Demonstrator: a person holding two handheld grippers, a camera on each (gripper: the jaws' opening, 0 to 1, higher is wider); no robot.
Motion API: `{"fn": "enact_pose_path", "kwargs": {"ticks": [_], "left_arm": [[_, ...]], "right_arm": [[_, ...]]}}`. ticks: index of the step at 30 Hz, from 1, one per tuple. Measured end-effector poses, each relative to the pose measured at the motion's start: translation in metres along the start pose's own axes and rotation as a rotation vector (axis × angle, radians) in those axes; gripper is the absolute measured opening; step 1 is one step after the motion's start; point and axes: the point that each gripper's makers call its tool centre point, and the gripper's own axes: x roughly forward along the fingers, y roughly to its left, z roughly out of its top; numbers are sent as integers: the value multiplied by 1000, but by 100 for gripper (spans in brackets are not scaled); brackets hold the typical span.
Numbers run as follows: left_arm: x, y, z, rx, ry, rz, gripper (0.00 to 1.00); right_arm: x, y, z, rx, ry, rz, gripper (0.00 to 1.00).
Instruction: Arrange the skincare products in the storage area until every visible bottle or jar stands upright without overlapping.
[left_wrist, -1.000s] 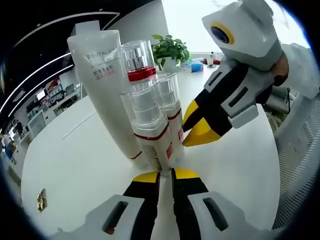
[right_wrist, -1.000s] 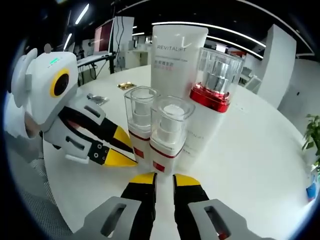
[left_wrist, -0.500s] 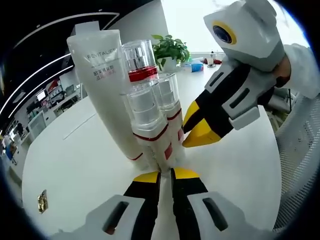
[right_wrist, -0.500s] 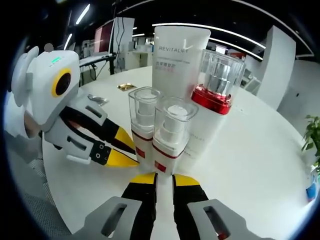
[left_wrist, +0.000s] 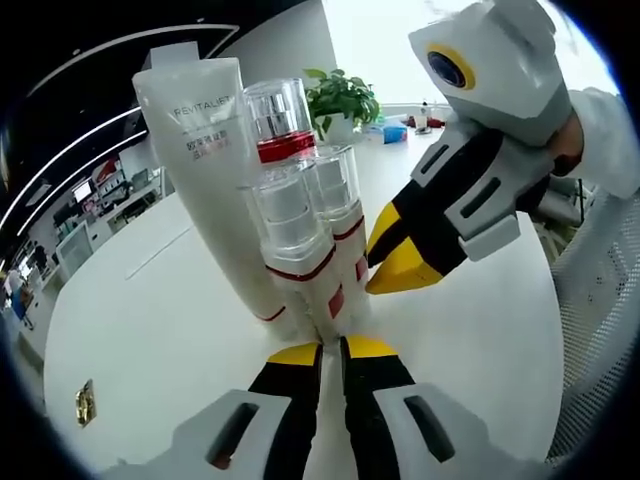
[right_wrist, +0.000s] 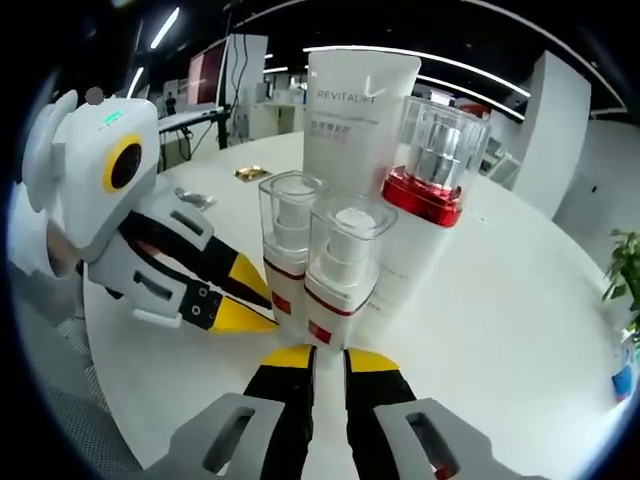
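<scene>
Four skincare products stand upright in a tight cluster on the white table. In the left gripper view they are a white Revitalift tube (left_wrist: 200, 180), a tall bottle with a clear cap and red band (left_wrist: 275, 125), and two small clear-capped bottles (left_wrist: 290, 240) (left_wrist: 338, 200). My left gripper (left_wrist: 330, 350) is shut and empty just before the small bottles. My right gripper (left_wrist: 400, 255) reaches in from the right, shut, its yellow tips beside them. The right gripper view shows the tube (right_wrist: 360, 110), tall bottle (right_wrist: 425, 190), small bottles (right_wrist: 290, 240) (right_wrist: 342, 265), my right gripper (right_wrist: 328, 358) and my left gripper (right_wrist: 242, 300).
A potted plant (left_wrist: 340, 100) and small items (left_wrist: 395, 132) sit at the far table edge. A small gold object (left_wrist: 85, 400) lies on the table to the left, seen too as the gold object (right_wrist: 250, 172) near a metallic piece (right_wrist: 195, 197). A person's sleeve (left_wrist: 600, 130) is at right.
</scene>
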Motion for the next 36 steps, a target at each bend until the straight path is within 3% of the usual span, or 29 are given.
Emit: {"fn": "enact_pose_path", "kwargs": {"ticks": [36], "left_arm": [[1,0,1,9,3,3,9]], "right_arm": [[4,0,-2,-9,11,-5,2]]}}
